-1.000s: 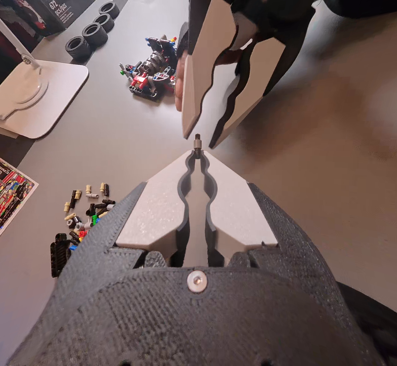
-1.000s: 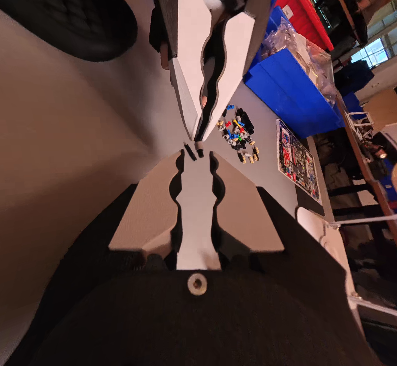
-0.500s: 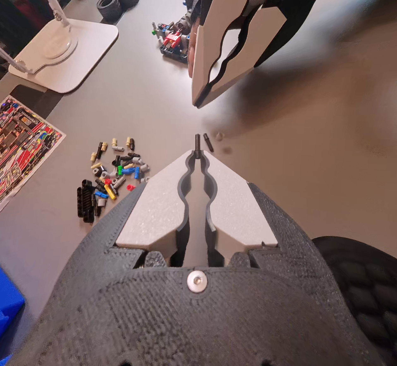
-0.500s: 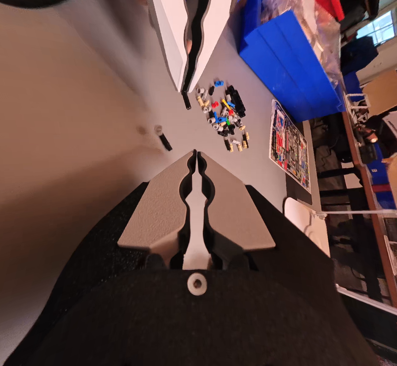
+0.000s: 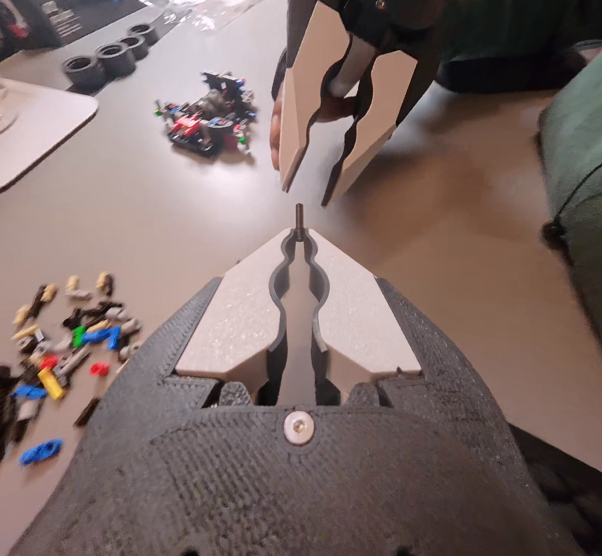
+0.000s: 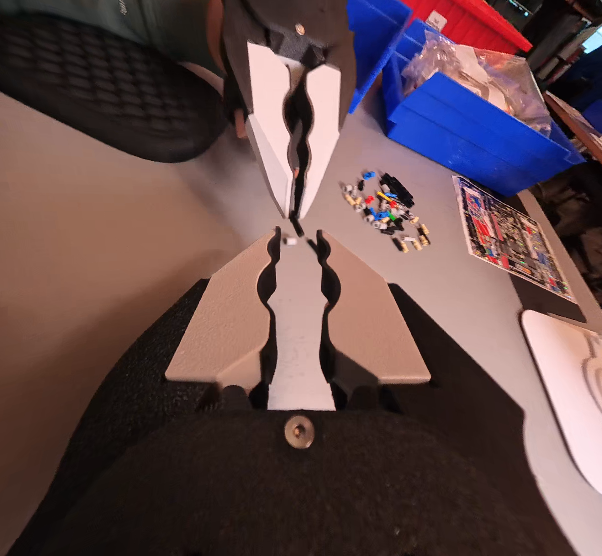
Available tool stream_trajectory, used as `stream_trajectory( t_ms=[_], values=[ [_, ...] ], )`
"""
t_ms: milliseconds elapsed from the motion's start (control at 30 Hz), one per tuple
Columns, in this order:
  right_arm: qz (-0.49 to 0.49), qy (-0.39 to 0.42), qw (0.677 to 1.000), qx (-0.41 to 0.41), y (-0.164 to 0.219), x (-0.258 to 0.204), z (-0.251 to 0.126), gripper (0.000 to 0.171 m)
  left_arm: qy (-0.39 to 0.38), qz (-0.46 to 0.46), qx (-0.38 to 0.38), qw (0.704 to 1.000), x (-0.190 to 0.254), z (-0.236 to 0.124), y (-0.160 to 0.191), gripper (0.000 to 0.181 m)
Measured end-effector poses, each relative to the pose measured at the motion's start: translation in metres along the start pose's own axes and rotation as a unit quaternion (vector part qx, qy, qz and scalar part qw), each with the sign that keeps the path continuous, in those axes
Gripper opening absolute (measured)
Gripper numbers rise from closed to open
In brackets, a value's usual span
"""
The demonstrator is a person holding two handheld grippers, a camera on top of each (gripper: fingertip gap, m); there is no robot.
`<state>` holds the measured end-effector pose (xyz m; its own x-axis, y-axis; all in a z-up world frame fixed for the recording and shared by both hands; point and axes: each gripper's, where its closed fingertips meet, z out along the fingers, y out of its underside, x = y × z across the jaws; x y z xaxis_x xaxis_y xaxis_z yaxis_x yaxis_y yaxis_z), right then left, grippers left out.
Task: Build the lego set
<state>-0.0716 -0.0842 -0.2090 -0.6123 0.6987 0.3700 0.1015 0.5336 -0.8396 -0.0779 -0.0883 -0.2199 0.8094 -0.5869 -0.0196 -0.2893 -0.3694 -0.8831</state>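
Left tool (image 5: 298, 230) pinches a small dark pin (image 5: 298, 216) at its tips, raised above the grey worktop (image 5: 423, 279). Right tool (image 6: 297, 234) faces it with fingers spread, a pale bush (image 6: 290, 241) and a second black pin (image 6: 311, 243) lying between them. Loose pieces (image 6: 386, 209) sit well aside.

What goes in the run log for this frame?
left tongs: shut on pin | right tongs: open, facing pin | loose parts: on table

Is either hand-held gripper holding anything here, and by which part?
The left hand-held gripper pinches a thin black pin by its lower end, the rest sticking out past the tips. The right hand-held gripper is open and holds nothing.
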Motion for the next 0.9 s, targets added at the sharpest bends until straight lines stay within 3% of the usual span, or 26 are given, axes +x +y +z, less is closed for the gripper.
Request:
stream_trajectory(
  t_ms=[33, 167, 300, 400, 500, 633, 767, 900],
  values=[
    [0.001, -0.005, 1.0, 0.005, -0.001, -0.006, -0.003, 0.019, 0.011, 0.005, 0.002, 1.0, 0.006, 0.004, -0.002, 0.002],
    [-0.004, 0.008, 1.0, 0.004, 0.001, -0.016, -0.014, 0.002, 0.045, 0.01, 0.016, 0.999, 0.024, 0.012, -0.012, 0.002],
    [0.021, 0.007, 1.0, 0.007, 0.001, -0.023, -0.025, 0.0, 0.049, 0.012, 0.028, 0.998, 0.028, 0.014, -0.017, 0.004],
    [0.036, 0.032, 0.998, -0.041, 0.023, -0.018, -0.04, 0.0, -0.019, -0.012, 0.008, 1.0, -0.002, 0.008, -0.008, 0.014],
    [0.064, 0.075, 0.989, -0.108, 0.058, -0.007, -0.066, 0.0, -0.101, -0.068, -0.07, 0.99, -0.044, 0.0, 0.029, 0.019],
    [0.092, 0.118, 0.972, -0.183, 0.094, 0.002, -0.1, 0.0, -0.124, -0.101, -0.126, 0.979, -0.055, 0.008, 0.054, 0.017],
    [0.106, 0.13, 0.957, -0.237, 0.117, 0.005, -0.118, 0.0, -0.12, -0.084, -0.138, 0.98, -0.056, 0.019, 0.049, 0.0],
    [0.103, 0.126, 0.951, -0.264, 0.13, 0.003, -0.119, 0.0, -0.124, -0.032, -0.155, 0.98, -0.057, 0.029, 0.044, 0.0]
  ],
)
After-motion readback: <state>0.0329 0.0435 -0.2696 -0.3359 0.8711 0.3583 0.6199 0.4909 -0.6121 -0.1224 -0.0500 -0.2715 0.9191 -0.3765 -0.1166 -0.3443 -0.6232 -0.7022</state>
